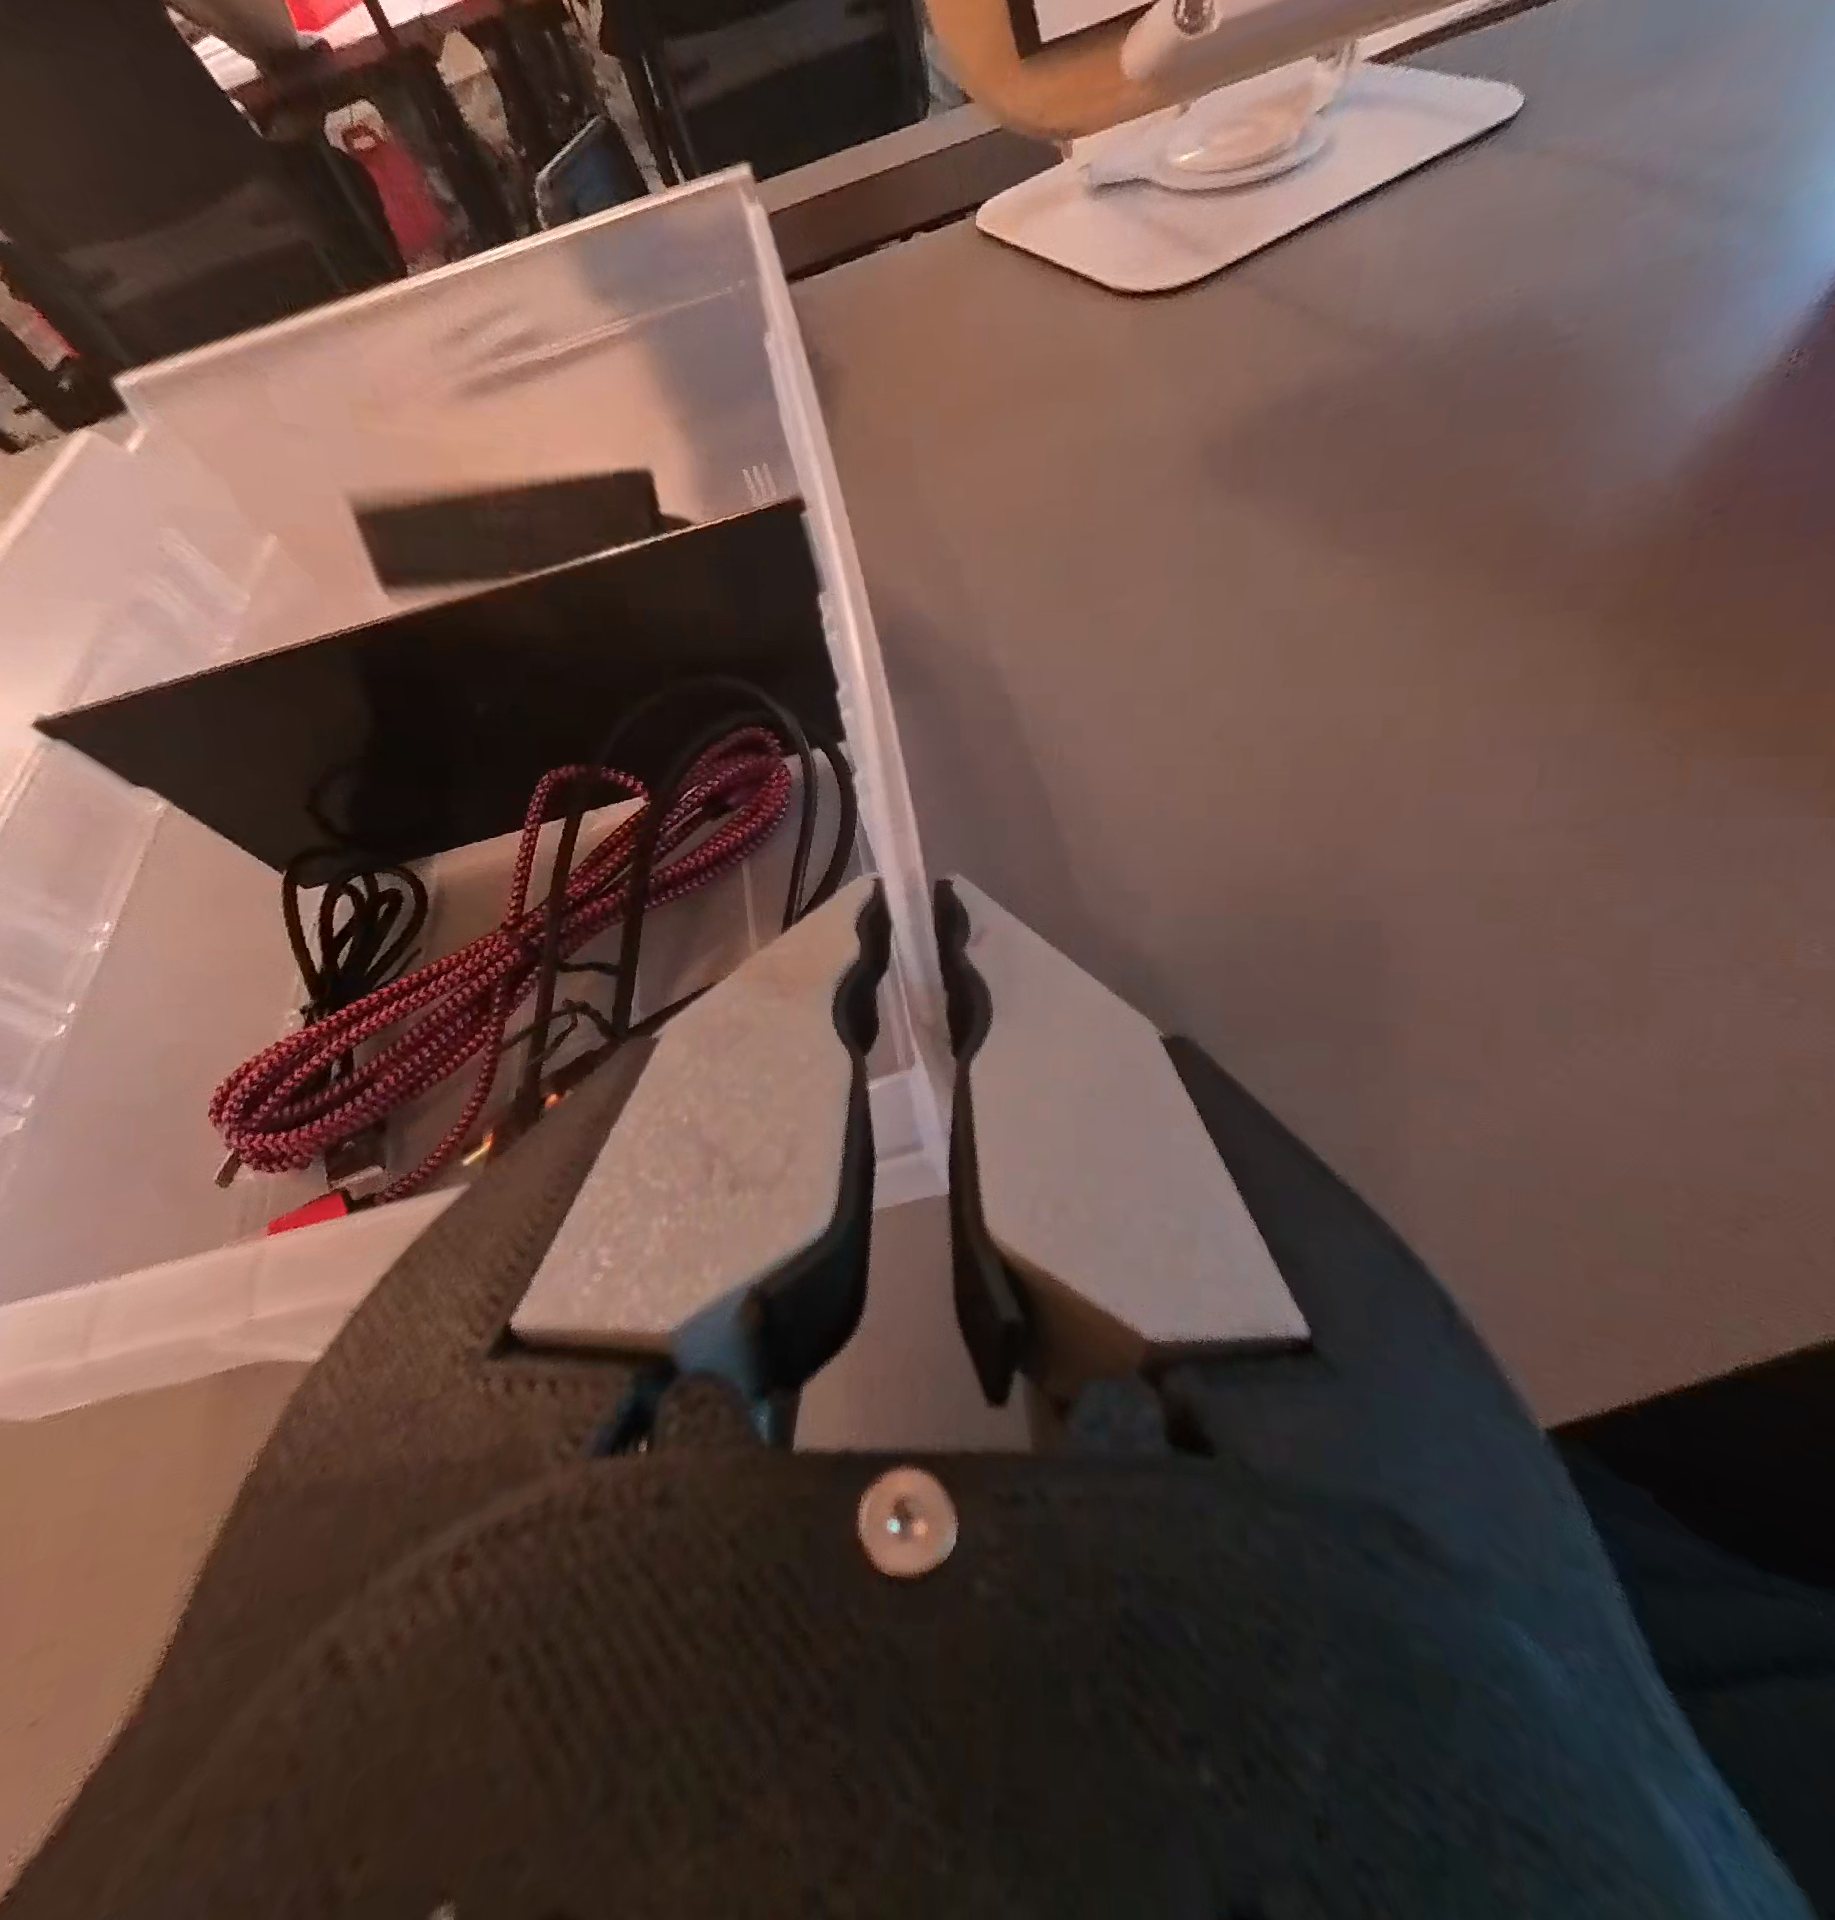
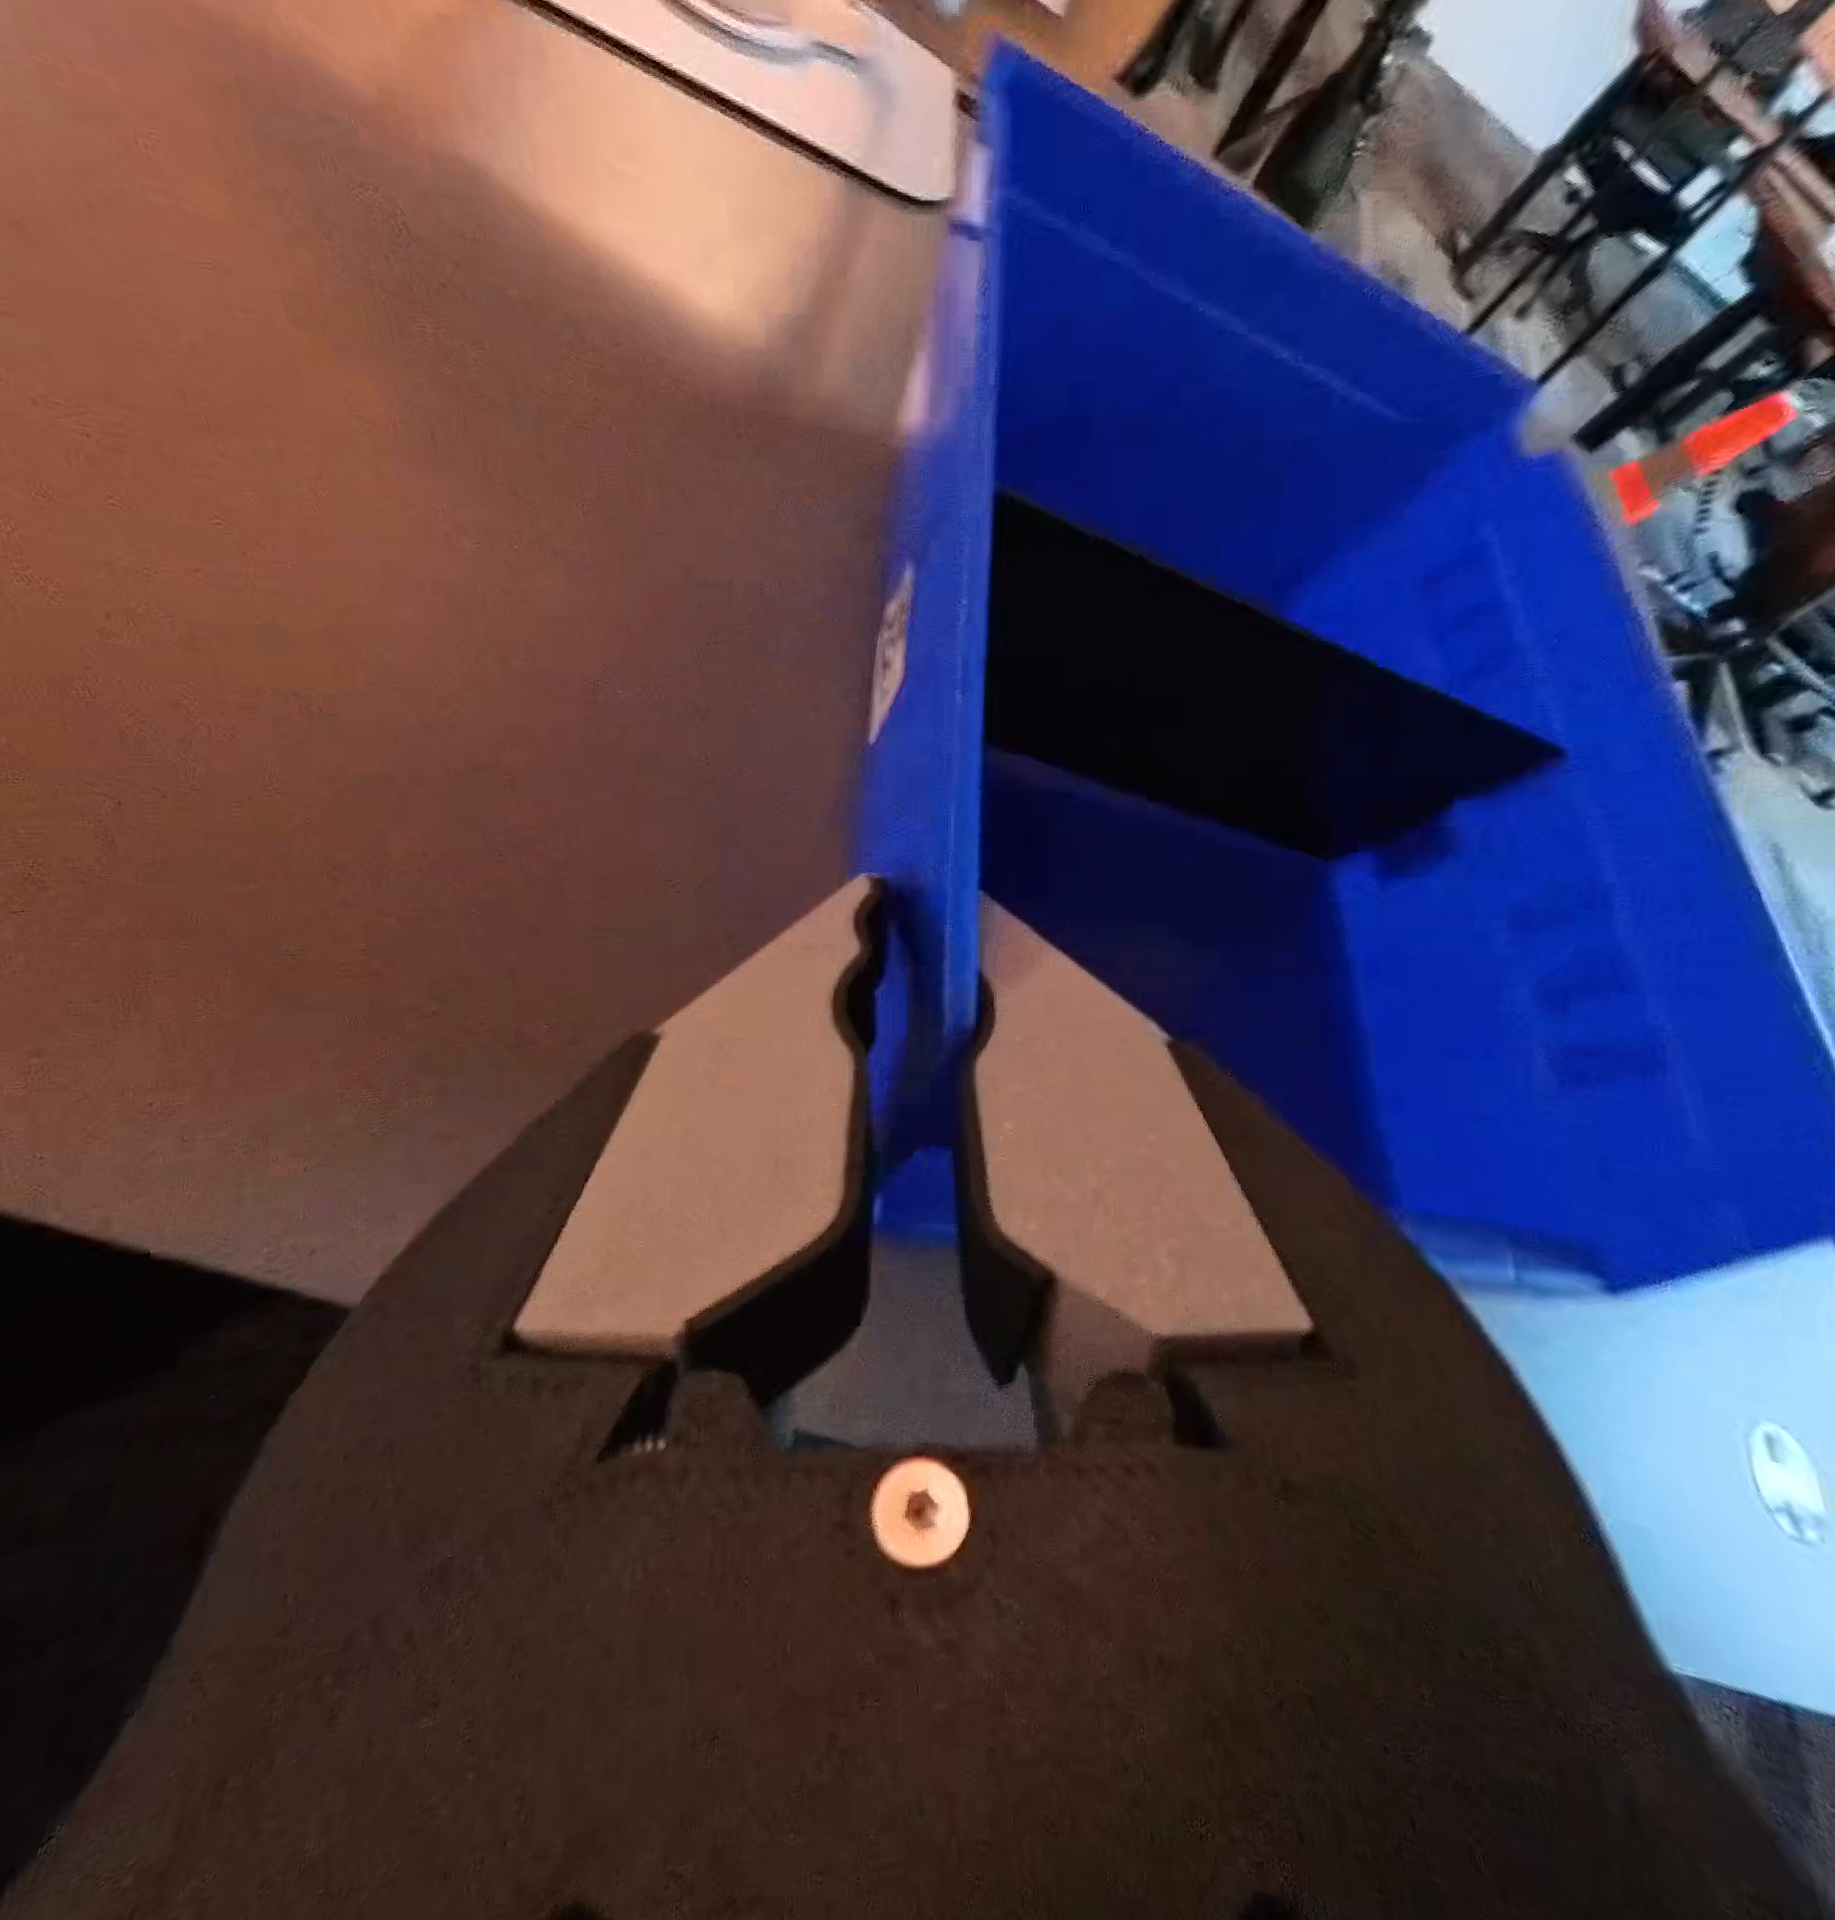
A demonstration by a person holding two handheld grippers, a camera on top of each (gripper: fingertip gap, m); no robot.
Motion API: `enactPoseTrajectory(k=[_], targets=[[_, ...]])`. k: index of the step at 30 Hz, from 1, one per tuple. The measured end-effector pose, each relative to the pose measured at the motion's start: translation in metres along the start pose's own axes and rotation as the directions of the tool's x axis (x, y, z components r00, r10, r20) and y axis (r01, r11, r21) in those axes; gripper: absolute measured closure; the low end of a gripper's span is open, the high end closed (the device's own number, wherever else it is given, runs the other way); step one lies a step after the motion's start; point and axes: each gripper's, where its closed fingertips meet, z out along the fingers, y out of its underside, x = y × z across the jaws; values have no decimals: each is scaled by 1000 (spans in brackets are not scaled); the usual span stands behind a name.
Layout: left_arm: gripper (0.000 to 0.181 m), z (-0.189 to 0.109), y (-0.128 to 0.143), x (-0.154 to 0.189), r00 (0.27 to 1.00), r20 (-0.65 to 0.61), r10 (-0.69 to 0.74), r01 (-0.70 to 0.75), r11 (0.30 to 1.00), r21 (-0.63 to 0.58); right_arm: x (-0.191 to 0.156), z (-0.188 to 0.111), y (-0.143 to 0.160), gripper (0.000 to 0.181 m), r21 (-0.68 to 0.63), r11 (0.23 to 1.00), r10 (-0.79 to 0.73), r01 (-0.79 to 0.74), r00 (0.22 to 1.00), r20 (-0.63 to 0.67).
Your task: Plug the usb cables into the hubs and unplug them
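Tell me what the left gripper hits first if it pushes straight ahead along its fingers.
The left gripper already straddles the clear bin's side wall, one finger on each side. Going straight on, it would likely just slide along that wall; whether the fingers are clamped on it is unclear.

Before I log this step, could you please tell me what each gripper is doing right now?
Left gripper: shut on the clear bin, at its side wall.
Right gripper: shut on the blue bin, at its side wall.

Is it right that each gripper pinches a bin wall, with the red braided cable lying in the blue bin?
Not quite. The red braided cable lies in the clear bin, gripped by the left gripper, as the left wrist view shows. The right gripper pinches the blue bin.
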Motion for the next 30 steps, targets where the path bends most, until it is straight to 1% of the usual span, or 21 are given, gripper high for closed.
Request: enactPoseTrajectory(k=[1,3,4,7,9,12,14,15,18,20,21,22,23,25,27,28,29,30], targets=[[175,0,0,2,1000,-9,3,-3,1000,5,10,2,4,175,-2,1000,22,-22,1000,-3],[174,0,-2,7,1000,-27,6,-6,1000,13,23,5,9,178,-9,992,129,-129,990,51],[174,1,-3,10,999,-39,3,-3,1000,16,30,7,12,178,-20,986,165,-164,985,57],[172,2,-5,17,997,-71,-19,21,1000,21,43,10,16,179,-25,976,218,-217,975,45],[168,1,-6,23,994,-105,-34,37,999,23,48,13,16,178,-20,978,209,-208,978,18],[155,-1,-6,30,983,-170,-70,74,997,19,59,15,20,175,-22,981,191,-192,981,-46],[148,-3,-6,33,975,-207,-77,82,997,14,66,15,23,175,-17,979,203,-204,977,-64],[147,-3,-6,34,974,-214,-73,78,997,14,70,15,24,174,-13,978,208,-209,976,-72],[158,-2,-5,34,981,-189,-35,39,999,15,87,15,30,166,-18,977,209,-214,969,-133],[157,-2,-7,41,980,-199,-21,24,1000,13,97,13,33,161,-29,977,201,-210,962,-184],[156,-3,-7,45,977,-211,-16,19,1000,10,97,10,29,155,-16,980,190,-197,964,-186],[154,-3,-7,49,975,-224,-16,18,1000,5,93,6,21,140,14,983,182,-182,969,-166],[150,-5,-7,51,971,-238,-20,19,1000,-3,90,-2,10,140,54,983,179,-173,973,-147],[147,-12,-11,52,964,-263,-29,28,1000,-8,84,-23,-18,144,147,977,172,-154,978,-120],[149,-25,-24,48,960,-280,-25,35,999,29,69,-41,-47,145,222,968,134,-119,990,-53],[149,-31,-33,43,962,-274,-13,28,998,52,55,-47,-61,150,256,962,94,-93,996,7],[151,-37,-40,33,968,-249,14,3,998,69,34,-50,-74,160,279,958,43,-65,996,84],[148,-40,-48,18,977,-207,45,-31,997,71,10,-49,-82,161,283,958,-14,-36,985,171]])
